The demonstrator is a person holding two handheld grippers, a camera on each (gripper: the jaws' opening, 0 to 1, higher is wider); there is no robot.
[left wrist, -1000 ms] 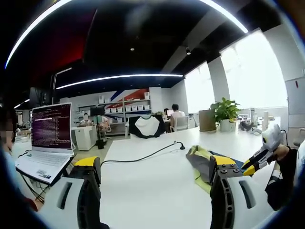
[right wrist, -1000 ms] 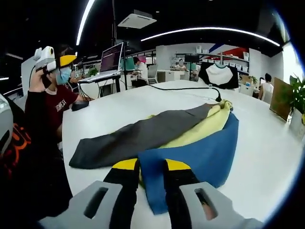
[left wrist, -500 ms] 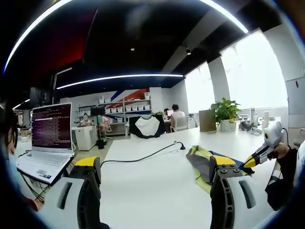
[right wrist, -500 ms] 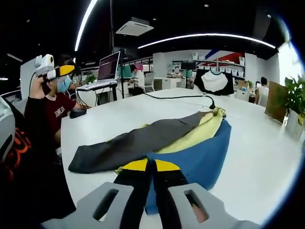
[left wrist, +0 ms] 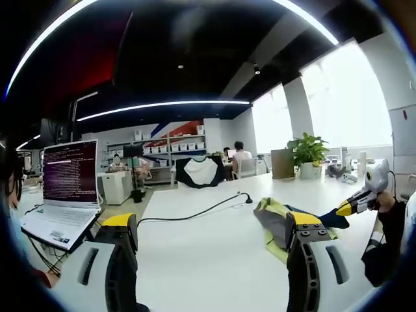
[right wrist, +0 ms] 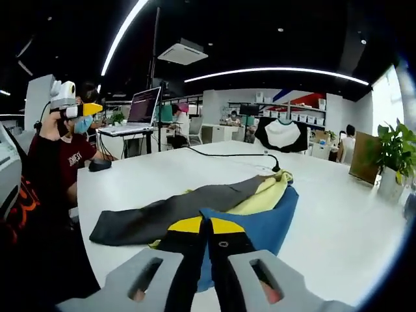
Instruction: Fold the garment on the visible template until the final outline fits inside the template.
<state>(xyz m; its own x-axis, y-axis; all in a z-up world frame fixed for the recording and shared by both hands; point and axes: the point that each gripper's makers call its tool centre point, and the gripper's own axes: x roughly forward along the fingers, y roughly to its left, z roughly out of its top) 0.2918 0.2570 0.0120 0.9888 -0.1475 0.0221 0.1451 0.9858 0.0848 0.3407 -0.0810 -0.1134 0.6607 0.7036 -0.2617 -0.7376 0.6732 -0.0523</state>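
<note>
The garment [right wrist: 242, 209] lies on the white table [right wrist: 162, 175], a grey sleeve [right wrist: 162, 214] stretched to the left over yellow and blue panels. My right gripper [right wrist: 207, 227] is shut on the near edge of the blue panel [right wrist: 263, 224]. In the left gripper view the garment [left wrist: 276, 218] sits bunched at the right, and the right gripper [left wrist: 348, 208] lifts a blue corner off the table. My left gripper [left wrist: 211, 224] is open above bare table with nothing between its jaws. It also shows as the left gripper [right wrist: 83, 109], held high at the far left by a person.
An open laptop [left wrist: 65, 188] stands at the table's left edge. A black cable [left wrist: 195, 211] runs across the table towards the garment. A potted plant [right wrist: 389, 156] sits at the far end. A black-and-white shirt [right wrist: 281, 135] hangs beyond the table.
The right gripper's jaws have gone from apart to shut on the blue edge and risen with it. The left gripper has stayed where it was.
</note>
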